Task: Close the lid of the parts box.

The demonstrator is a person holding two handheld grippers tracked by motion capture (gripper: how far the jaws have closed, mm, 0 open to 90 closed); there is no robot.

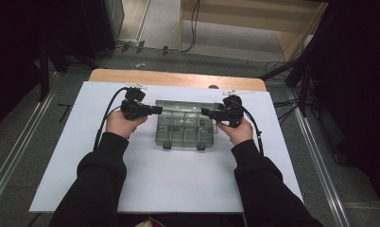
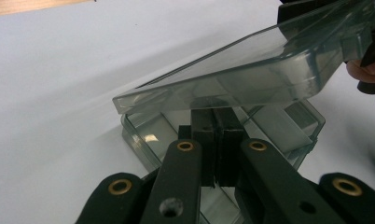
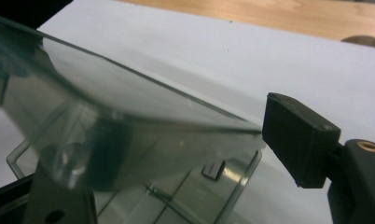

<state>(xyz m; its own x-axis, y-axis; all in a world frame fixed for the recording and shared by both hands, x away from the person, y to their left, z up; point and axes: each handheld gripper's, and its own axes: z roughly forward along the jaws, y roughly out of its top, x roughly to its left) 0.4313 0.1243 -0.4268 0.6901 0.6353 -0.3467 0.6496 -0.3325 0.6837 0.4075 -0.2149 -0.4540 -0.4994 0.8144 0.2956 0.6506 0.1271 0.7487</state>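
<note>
A clear compartment box (image 1: 184, 127) is placed at the centre of the white surface (image 1: 169, 179), between the two grippers. Its lid (image 2: 232, 74) is raised at a tilt above the base (image 2: 143, 135), as seen in both gripper views.

The left gripper (image 1: 156, 110) is held at the left edge of the box. In the left gripper view its fingers (image 2: 206, 140) are clenched, pad against pad, with nothing between them; they lie just below the lifted lid edge, over the base rim.

The right gripper (image 1: 206, 112) is held at the right edge of the box. Its fingers (image 3: 300, 137) are released and set wide. In the right gripper view the lid edge lies between them; one pad stands just beside the lid corner, apart from it. Contact at the other finger cannot be told through the plastic.

A small dark part (image 3: 212, 169) lies in one compartment.
</note>
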